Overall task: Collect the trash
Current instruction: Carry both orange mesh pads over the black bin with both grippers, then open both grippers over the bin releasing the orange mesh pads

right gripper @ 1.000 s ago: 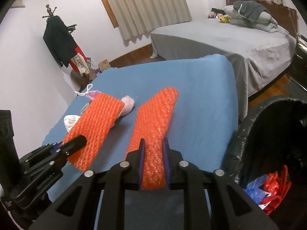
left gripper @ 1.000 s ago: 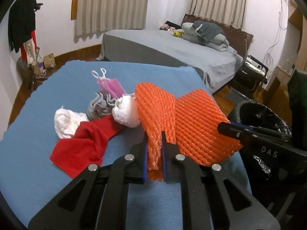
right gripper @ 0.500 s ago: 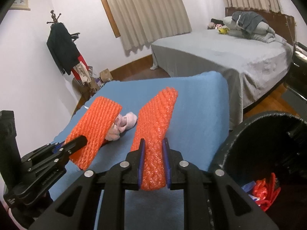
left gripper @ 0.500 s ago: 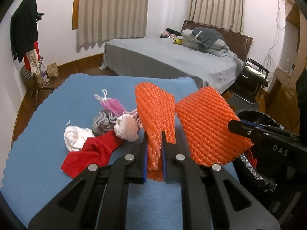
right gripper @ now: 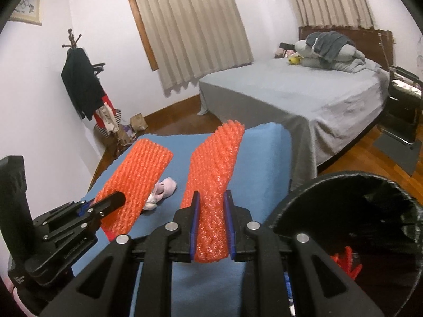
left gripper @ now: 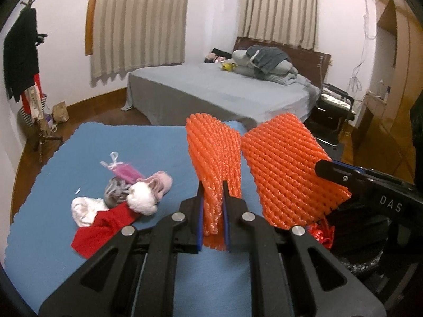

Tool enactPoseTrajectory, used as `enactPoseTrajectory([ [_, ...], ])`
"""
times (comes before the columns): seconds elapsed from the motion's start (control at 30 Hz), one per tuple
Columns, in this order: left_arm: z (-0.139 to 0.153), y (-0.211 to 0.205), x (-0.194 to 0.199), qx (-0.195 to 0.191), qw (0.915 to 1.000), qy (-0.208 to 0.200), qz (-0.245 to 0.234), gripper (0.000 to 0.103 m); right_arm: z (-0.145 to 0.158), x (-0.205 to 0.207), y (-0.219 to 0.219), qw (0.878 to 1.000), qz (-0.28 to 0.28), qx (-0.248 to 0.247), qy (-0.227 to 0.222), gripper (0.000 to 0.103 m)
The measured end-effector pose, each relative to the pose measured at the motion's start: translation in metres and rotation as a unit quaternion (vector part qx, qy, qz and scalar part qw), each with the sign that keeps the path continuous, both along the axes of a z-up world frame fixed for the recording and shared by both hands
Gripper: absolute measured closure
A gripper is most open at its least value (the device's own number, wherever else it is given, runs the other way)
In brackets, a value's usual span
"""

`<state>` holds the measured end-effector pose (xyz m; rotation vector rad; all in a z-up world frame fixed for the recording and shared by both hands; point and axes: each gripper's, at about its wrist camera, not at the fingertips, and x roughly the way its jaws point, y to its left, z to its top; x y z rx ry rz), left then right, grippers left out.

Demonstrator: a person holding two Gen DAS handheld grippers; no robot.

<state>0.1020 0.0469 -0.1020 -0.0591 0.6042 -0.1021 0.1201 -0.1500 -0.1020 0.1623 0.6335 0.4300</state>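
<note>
My left gripper (left gripper: 213, 189) is shut on an orange foam net sleeve (left gripper: 214, 153) and holds it above the blue table (left gripper: 79, 158). My right gripper (right gripper: 211, 198) is shut on a second orange foam net sleeve (right gripper: 216, 163); this one also shows in the left wrist view (left gripper: 288, 171). The left sleeve shows in the right wrist view (right gripper: 134, 182). A black-lined trash bin (right gripper: 343, 211) stands at the table's right edge, with red scraps (right gripper: 346, 264) inside. A pile of trash lies on the table: a red cloth (left gripper: 103, 227), white wads (left gripper: 142, 202), a pink mask (left gripper: 124, 171).
A grey bed (left gripper: 224, 92) stands beyond the table. A coat rack (right gripper: 82, 92) with dark clothes stands by the left wall. A black chair (left gripper: 333, 108) sits by the bed. The floor is wood.
Both grippers have risen with their orange sleeves, away from the table and the trash pile. The bin has come closer in the right wrist view.
</note>
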Motion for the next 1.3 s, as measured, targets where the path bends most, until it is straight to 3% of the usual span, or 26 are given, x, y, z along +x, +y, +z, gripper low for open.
enactPoseTrajectory([
  [0.63, 0.008, -0.095, 0.014, -0.010, 0.9952, -0.014, -0.096, 0.093, 0.013, -0.023, -0.096, 0.994, -0.107, -0.019, -0.010, 0.086],
  [1.13, -0.019, -0.173, 0.040, -0.017, 0.9842, 0.016, -0.175, 0.092, -0.006, -0.036, -0.163, 0.982, -0.186, -0.037, 0.016, 0.086],
  [1.23, -0.027, -0.187, 0.043, -0.017, 0.9805, 0.025, -0.194, 0.084, -0.014, -0.037, -0.176, 0.978, -0.202, -0.041, 0.029, 0.086],
  [1.3, -0.033, -0.195, 0.045, -0.016, 0.9777, 0.030, -0.207, 0.064, -0.021, -0.036, -0.182, 0.976, -0.211, -0.043, 0.039, 0.085],
])
